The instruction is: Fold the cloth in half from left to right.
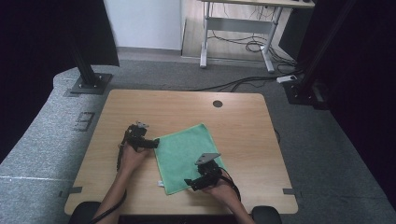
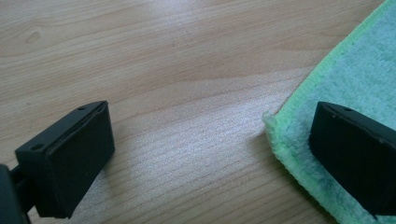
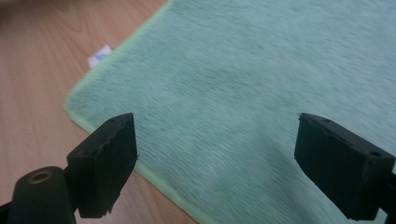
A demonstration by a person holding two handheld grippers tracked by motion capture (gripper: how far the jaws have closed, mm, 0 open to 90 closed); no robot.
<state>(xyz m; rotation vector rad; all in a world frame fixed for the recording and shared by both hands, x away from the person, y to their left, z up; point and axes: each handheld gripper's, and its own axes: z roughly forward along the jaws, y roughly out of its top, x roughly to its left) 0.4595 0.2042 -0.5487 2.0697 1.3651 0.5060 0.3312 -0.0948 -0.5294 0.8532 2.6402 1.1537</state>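
A green microfibre cloth (image 1: 184,154) lies flat on the wooden table (image 1: 243,135). My left gripper (image 1: 154,143) rests at the cloth's left corner, jaws open. In the left gripper view (image 2: 210,116) one jaw stands over the cloth's corner (image 2: 364,60) and the other over bare wood. My right gripper (image 1: 189,183) hovers at the cloth's near edge, open with nothing between its jaws. The right gripper view (image 3: 215,123) looks across the cloth (image 3: 233,60), with a small white label (image 3: 99,56) at its near left corner.
A round cable hole (image 1: 217,103) sits near the table's far edge. A black stand base (image 1: 88,84) is on the carpet beyond the far left corner. Another desk's legs (image 1: 204,42) and cables (image 1: 252,46) lie farther back.
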